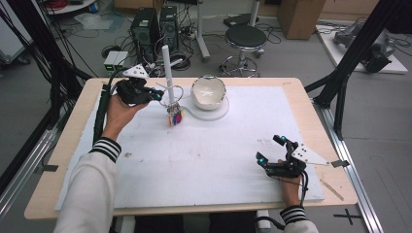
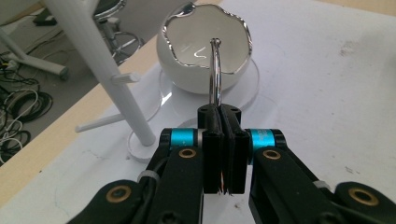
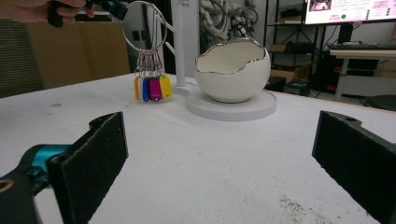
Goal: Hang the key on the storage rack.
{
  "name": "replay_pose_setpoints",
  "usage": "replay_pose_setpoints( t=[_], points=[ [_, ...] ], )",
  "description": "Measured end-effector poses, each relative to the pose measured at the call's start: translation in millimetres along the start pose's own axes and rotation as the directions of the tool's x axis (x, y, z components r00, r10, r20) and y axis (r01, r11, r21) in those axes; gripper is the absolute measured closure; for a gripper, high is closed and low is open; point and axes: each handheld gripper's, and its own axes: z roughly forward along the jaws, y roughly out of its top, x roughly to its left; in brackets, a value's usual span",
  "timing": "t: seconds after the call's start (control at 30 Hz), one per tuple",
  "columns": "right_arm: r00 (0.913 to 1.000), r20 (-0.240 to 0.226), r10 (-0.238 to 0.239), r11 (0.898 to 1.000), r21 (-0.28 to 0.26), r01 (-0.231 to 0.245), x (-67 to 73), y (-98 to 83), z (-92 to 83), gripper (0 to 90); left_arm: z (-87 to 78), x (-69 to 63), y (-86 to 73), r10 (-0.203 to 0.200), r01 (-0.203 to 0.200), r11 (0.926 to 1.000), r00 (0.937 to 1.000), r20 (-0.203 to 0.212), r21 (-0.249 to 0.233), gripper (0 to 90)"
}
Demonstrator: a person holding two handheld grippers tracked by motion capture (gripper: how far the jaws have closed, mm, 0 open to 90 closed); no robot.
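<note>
Left tool [image 1: 156, 94] was clamped fully shut on the ring [image 3: 144, 25], pads pinching the thin wire rim edge-on, as its own view showed [image 2: 215, 74]. The ring hung in the air just beside the white stand [image 1: 168, 73], above the bench [image 1: 204, 160], with the coloured tags [image 3: 152, 87] dangling below it in a bunch. Right tool [image 1: 272, 151] rested on the bench well apart from all this, jaws wide open, nothing between them.

Handling, as I judged it: the ring looked like light, stiff polished steel, so slippery in a narrow pinch and apt to swivel about the pads. The tags were loose and would swing with any quick move, tugging the ring round. I thought the best hold was on the bare upper arc, away from the tags. The bowl [image 1: 208, 92] close by on its disc [image 1: 221, 112] looked fragile; I'd have kept the swinging tags clear of it.
</note>
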Motion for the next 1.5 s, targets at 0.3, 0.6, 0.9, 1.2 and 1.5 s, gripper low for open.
replay_pose_setpoints(
  t=[0.3, 0.6, 0.9, 1.2, 1.5],
  points=[
    [1.0, 0.001, -0.002, 1.0, 0.002, 0.002, 0.4, 0.0, -0.1, 2.9, 0.2, 13.5, -4.1, -0.041, 0.039, 0.9977, 0.9988, -0.028, -0.055, 87.6],
    [1.0, 0.001, -0.001, 1.0, -0.003, 0.001, -0.2, 0.0, 0.1, 2.9, 4.9, 27.0, -10.9, -0.081, 0.076, 0.9933, 0.9953, -0.054, -0.088, 87.6],
    [1.0, 0.002, -0.002, 1.0, -0.002, 0.002, -0.2, 0.0, -0.1, 2.9, 14.8, 38.2, -18.8, -0.153, 0.145, 0.9841, 0.9849, -0.081, -0.103, 87.5],
    [1.0, 0.001, -0.002, 1.0, -0.003, 0.002, -0.4, 0.0, -0.1, 2.9, 21.1, 45.1, -24.7, -0.175, 0.162, 0.9803, 0.9783, -0.111, -0.112, 87.3],
    [1.0, -0.001, 0.001, 1.0, -0.001, -0.001, 0.2, 0.0, -0.2, 2.9, 29.9, 43.9, -27.0, -0.166, 0.156, 0.9851, 0.9739, -0.155, -0.072, 86.3]
  ],
)
